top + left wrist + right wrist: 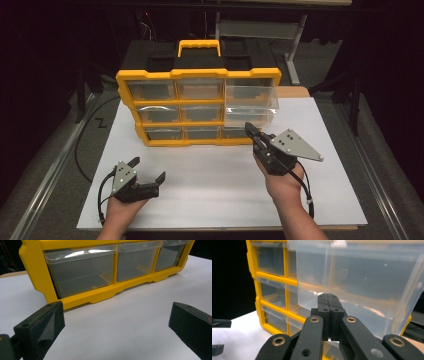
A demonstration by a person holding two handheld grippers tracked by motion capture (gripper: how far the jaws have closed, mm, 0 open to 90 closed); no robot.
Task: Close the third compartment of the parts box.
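Standing on the table (pixel 210 170), one yellow organizer (pixel 150 77) holds nine drawers; left tongs (pixel 149 170) released, right tongs (pixel 252 131) clenched empty.

1. We seem to be in a lab or workshop test space: a white board (pixel 210 195) lies over a table with dark surroundings.
2. We see metal rails (pixel 45 175) along the floor, loose cables (pixel 82 145) and a metal-framed bench (pixel 260 30) behind.
3. A yellow parts organizer (pixel 200 107) with clear drawers stands on the board.
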